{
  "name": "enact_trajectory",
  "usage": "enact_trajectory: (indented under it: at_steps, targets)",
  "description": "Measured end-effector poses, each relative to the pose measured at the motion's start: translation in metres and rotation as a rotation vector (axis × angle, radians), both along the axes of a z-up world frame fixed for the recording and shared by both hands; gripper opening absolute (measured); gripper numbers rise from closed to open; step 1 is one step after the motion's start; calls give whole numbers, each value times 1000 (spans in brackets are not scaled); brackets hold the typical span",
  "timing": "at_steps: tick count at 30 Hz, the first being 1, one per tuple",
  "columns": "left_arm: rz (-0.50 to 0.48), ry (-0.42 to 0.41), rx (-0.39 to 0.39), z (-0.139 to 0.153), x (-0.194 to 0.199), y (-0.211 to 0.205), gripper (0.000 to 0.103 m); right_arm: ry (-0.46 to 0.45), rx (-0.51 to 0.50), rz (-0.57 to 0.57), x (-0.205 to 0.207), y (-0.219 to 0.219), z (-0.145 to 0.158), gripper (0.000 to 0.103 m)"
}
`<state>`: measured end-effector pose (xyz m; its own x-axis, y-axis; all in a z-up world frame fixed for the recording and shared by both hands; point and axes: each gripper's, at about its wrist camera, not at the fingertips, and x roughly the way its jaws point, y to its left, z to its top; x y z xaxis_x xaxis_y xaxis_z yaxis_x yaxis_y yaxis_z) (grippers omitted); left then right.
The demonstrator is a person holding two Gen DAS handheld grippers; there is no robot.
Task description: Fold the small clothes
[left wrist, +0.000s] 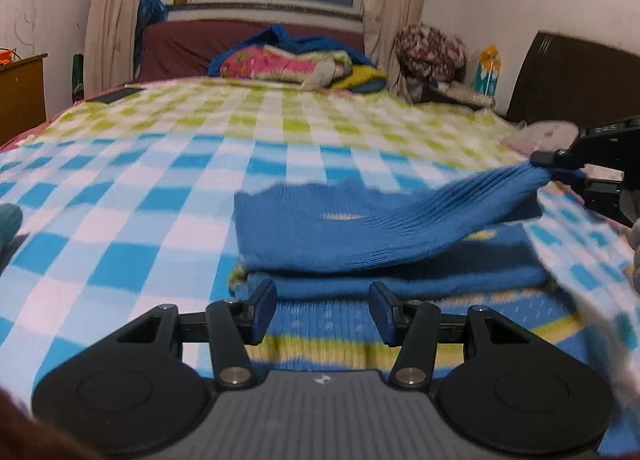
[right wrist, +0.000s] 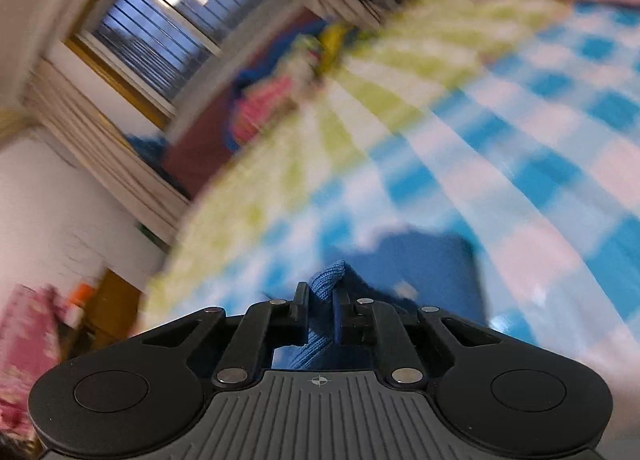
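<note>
Checked bed (left wrist: 160, 188) carries blue sweater (left wrist: 360, 236), just ahead of left tool (left wrist: 322, 314), jaws spread, nothing between. Right tool (right wrist: 322, 300) pinches sweater's ribbed edge, lifted and stretched taut.

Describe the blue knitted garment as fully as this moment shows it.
The blue knitted garment is ribbed wool-like knit with yellow stripes, lying partly folded in layers on the checked bedspread. One gathered end is lifted and stretched taut, pinched by the right gripper. The left gripper hovers open over its near edge.
</note>
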<state>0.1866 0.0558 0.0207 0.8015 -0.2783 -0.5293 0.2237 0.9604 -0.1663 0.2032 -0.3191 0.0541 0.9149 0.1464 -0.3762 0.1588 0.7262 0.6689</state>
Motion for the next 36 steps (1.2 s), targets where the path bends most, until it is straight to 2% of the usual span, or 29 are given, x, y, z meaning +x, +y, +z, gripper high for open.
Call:
enact_trajectory:
  at_steps: [2,3,4,6,7,8,11,15,21,28,31,36]
  targets:
    - [0,1,-11,0,0,0,59,-40,-25,8,-12,2,4,12]
    - [-2,8,-7,-2,-1,0,60,-15,-34,9,-15,2,-2,12]
    - [-3,20,3,-6,-1,-1,60,40,-61,10,-14,2,-12,13]
    - [-2,57,37,-15,-4,-1,60,211,-115,3,-4,1,-39,14]
    - [-3,67,48,-18,-6,-1,60,285,-113,17,0,-2,-51,15]
    - [-7,75,61,-20,-9,1,60,320,-108,16,0,-3,-58,15]
    - [3,86,96,-25,-13,7,60,290,-124,3,-10,-4,-56,17]
    - [35,95,91,-27,-19,18,60,271,-225,-11,-19,3,-43,20]
    - [43,104,103,-24,-37,25,61,302,-317,42,-48,21,-46,23]
    - [6,135,106,-20,-71,29,61,351,-332,105,-111,27,-47,23]
    - [-12,154,110,-19,-89,31,61,368,-362,124,-139,32,-47,28]
    - [5,187,111,-22,-115,37,61,408,-395,149,-177,41,-54,28]
